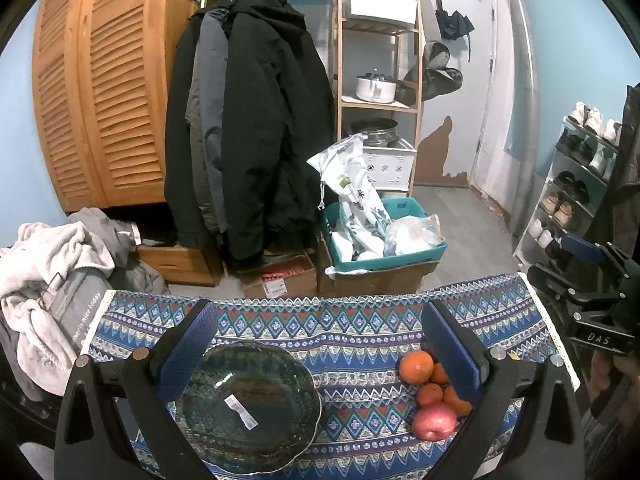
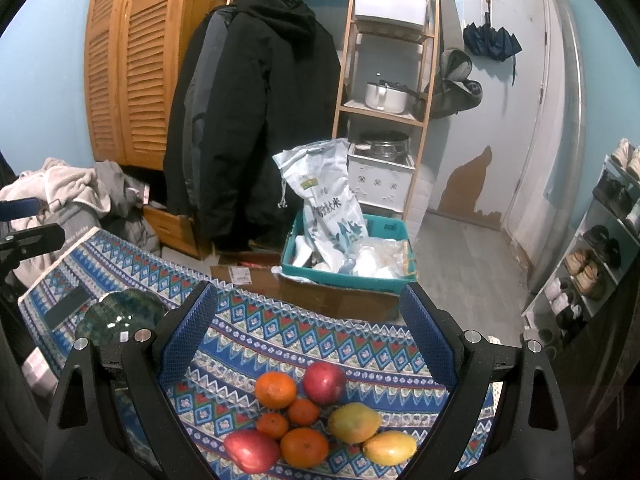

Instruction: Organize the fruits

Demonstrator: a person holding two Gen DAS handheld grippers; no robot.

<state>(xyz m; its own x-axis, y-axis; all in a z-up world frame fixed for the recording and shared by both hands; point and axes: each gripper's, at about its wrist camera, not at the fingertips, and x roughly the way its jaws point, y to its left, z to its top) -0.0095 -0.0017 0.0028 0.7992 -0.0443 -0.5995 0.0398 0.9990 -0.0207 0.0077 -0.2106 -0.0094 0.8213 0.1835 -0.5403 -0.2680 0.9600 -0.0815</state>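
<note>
A dark green glass bowl (image 1: 248, 404) sits empty on the patterned blue tablecloth (image 1: 352, 332), between the fingers of my open left gripper (image 1: 320, 344). The bowl also shows at the left in the right wrist view (image 2: 120, 316). A pile of fruit lies under my open right gripper (image 2: 308, 332): two red apples (image 2: 324, 382) (image 2: 252, 450), several oranges (image 2: 276, 390) and two yellow mangoes (image 2: 354, 422) (image 2: 390, 448). In the left wrist view the oranges (image 1: 416, 366) and an apple (image 1: 434, 420) lie by the right finger. The right gripper (image 1: 576, 280) shows at the right edge there.
Beyond the table's far edge stand a teal bin (image 2: 348, 276) with bags on cardboard boxes, hanging black coats (image 1: 248, 128), a wooden shelf with pots (image 1: 380, 88) and a shoe rack (image 2: 600, 264). A heap of clothes (image 1: 44, 280) lies left of the table.
</note>
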